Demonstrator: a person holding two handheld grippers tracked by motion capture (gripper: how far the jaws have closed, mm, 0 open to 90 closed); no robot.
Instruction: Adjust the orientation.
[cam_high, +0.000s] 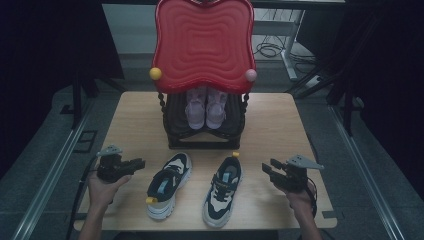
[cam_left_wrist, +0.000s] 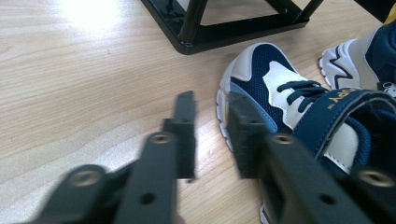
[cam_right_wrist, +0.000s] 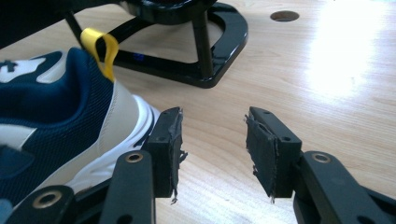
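Observation:
Two navy, white and beige sneakers lie on the wooden table (cam_high: 135, 120): one (cam_high: 169, 182) toe-up to the right of my left gripper (cam_high: 141, 163), the other (cam_high: 223, 189) to the left of my right gripper (cam_high: 265, 169). In the left gripper view my left gripper (cam_left_wrist: 210, 107) stands open over bare wood, just left of the near sneaker's toe (cam_left_wrist: 280, 88); the second sneaker (cam_left_wrist: 359, 56) lies beyond. In the right gripper view my right gripper (cam_right_wrist: 213, 121) is open with nothing between its pads, its left jaw close to the sneaker's heel (cam_right_wrist: 70, 116) with a yellow pull loop (cam_right_wrist: 100, 46).
A black shoe rack (cam_high: 205, 140) stands at the table's middle back, holding a pair of pink shoes (cam_high: 205, 107) under a red wavy top (cam_high: 202, 42). Its base frame (cam_right_wrist: 219, 51) lies ahead of the right gripper. A round hole (cam_right_wrist: 284, 16) marks the tabletop.

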